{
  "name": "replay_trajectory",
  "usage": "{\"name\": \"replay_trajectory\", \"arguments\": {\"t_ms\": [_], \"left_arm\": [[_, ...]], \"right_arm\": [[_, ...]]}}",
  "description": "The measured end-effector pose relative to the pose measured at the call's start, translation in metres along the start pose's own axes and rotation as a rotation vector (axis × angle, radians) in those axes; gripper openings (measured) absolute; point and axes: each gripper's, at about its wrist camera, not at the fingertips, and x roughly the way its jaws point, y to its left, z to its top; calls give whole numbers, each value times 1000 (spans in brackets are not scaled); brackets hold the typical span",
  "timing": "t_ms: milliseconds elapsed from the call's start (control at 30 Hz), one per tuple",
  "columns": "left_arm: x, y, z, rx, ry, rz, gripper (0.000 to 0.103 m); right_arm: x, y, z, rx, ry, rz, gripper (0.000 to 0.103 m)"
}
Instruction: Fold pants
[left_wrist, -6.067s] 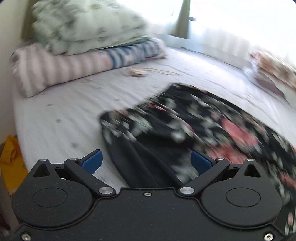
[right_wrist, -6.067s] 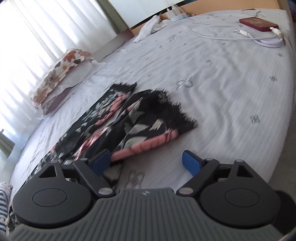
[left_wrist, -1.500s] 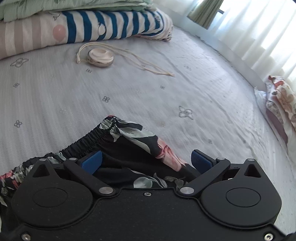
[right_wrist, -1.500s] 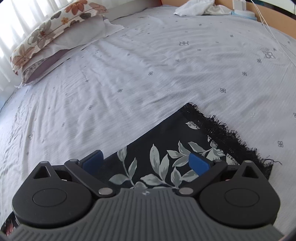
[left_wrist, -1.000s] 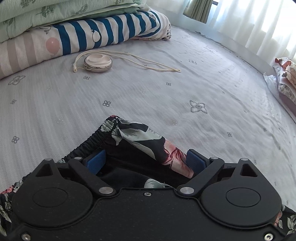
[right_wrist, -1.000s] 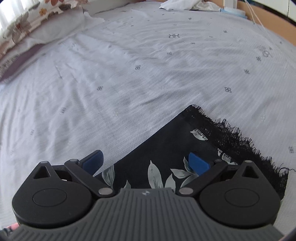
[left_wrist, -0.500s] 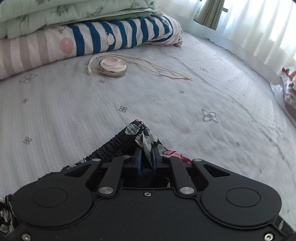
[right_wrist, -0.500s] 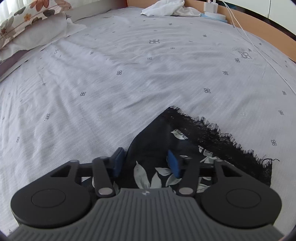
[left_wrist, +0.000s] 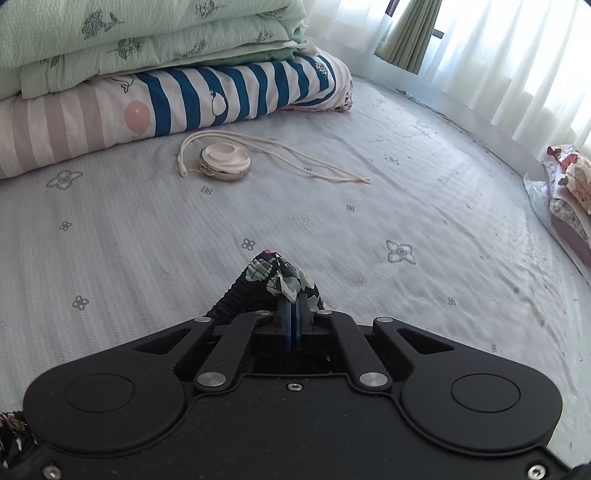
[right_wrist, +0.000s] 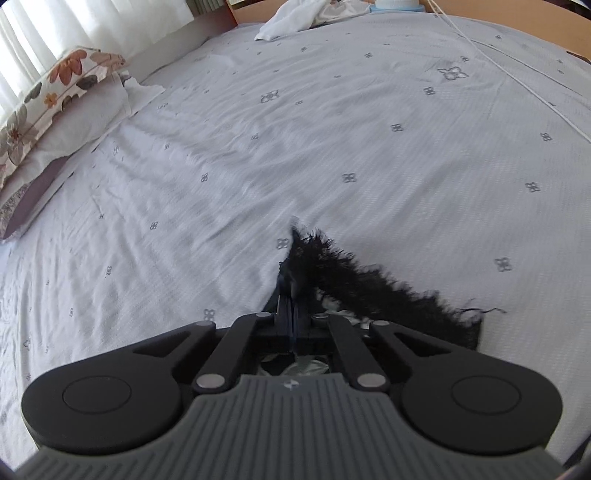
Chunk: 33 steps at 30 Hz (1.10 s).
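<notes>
1. Pinching: left gripper (left_wrist: 294, 308), black two-finger tool with blue pads, jaws fully together on the elastic waistband corner of the black floral-print fabric pants (left_wrist: 275, 275); the cloth bunches into a small peak at 12 o'clock off the fingertips.
2. Right gripper (right_wrist: 293, 291), black tool with grey ribbed body, jaws likewise clamped tight on the leg-hem corner of the pants (right_wrist: 354, 280); the black fringed lace hem trails off toward 4 o'clock.
3. Pants lie on the pale grey-white patterned bedsheet (left_wrist: 369, 221), mostly under and behind both tools, so the overall lay is hidden. Only the two held corners show clearly.
4. Handling, judged: thin, light, very limp fabric. It will sag and drape between the two grips, with no stiffness to hold a crease. The elastic waistband is thicker and gives a surer hold; the lace fringe is delicate and could snag or slip, so hold the woven cloth just inside the hem.
5. Step, judged: corners secured, ready to lift and carry one long edge across for the fold. Keep the span taut or the middle will wrinkle.
6. Farther out, left view: round cream disc with looped cord (left_wrist: 225, 161) at 11 o'clock, well apart; folded striped and green bedding stack (left_wrist: 166, 74) beyond it.
7. Right view: floral pillow (right_wrist: 55, 110) at 10 o'clock, white cloth (right_wrist: 295, 18) at 12, both well apart.
</notes>
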Motion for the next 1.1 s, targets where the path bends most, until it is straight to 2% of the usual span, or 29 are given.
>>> {"name": "replay_trajectory", "arguments": {"t_ms": [567, 900, 1100], "left_arm": [[-41, 27, 12, 10, -2, -32, 3], [-75, 47, 10, 47, 7, -41, 3], [-94, 72, 1, 59, 19, -53, 3]], "right_arm": [[-71, -65, 0, 25, -39, 80, 2], [-110, -105, -18, 6, -30, 100, 2], [-132, -124, -37, -102, -36, 53, 2]]}}
